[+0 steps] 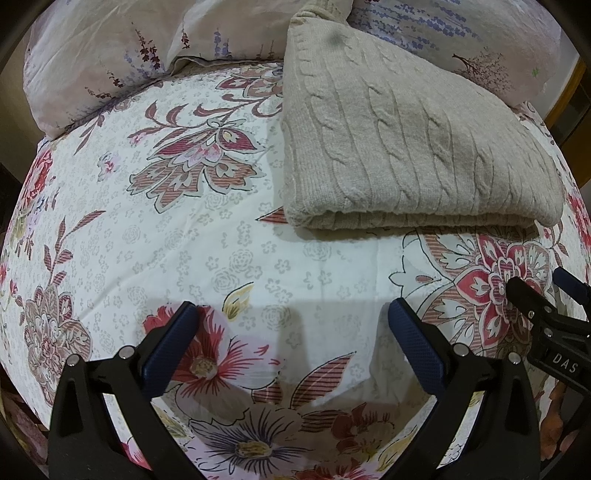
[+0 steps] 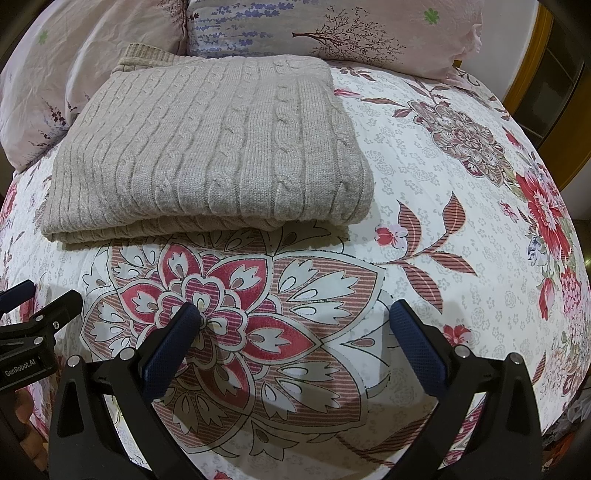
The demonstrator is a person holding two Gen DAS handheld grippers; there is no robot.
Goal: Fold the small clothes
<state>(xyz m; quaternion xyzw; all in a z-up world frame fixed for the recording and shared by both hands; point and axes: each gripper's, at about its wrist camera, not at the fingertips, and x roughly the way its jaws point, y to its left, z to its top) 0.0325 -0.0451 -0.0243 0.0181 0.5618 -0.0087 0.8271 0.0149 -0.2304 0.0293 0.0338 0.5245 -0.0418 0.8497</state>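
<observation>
Beige cable-knit sweater, folded into a flat rectangle on the floral-print bed sheet, long axis crosswise, ahead of both empty, spread-fingered claws, left claw and right claw, the right judged nearer

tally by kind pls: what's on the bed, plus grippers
Sweaters: 1, beige cable-knit sweater, folded, on the floral bedsheet.
Pillows: 2, left pillow and right pillow, behind the sweater.
Grippers: 2, left gripper and right gripper, both open and empty.
Total: 5
</observation>
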